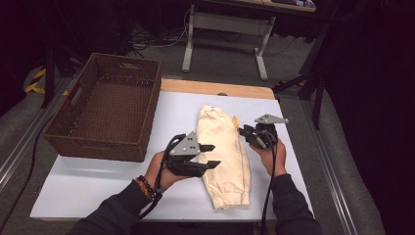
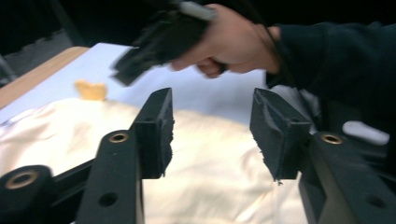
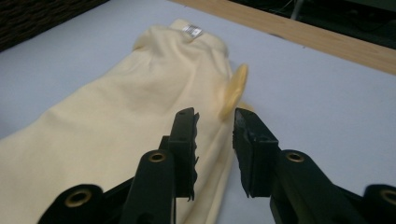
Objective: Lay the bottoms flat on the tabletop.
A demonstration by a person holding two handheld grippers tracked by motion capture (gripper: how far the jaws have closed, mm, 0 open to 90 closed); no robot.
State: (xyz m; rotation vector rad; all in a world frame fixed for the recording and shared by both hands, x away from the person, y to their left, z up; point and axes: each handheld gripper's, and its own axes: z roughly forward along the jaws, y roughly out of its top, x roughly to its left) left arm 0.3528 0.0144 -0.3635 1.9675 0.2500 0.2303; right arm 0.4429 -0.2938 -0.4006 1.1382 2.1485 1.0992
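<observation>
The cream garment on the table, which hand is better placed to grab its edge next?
Probably the right. The right claw hangs open just over the cream garment's right edge, while the left claw is open above the cloth's middle.

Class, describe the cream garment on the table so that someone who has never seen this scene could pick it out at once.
Start at the white table top, with a brown wicker basket at its left. Right of the basket, a folded garment lies lengthwise between the left gripper and the right gripper. It is the one soft, pale cream thing there, with a small label at its far end.
</observation>
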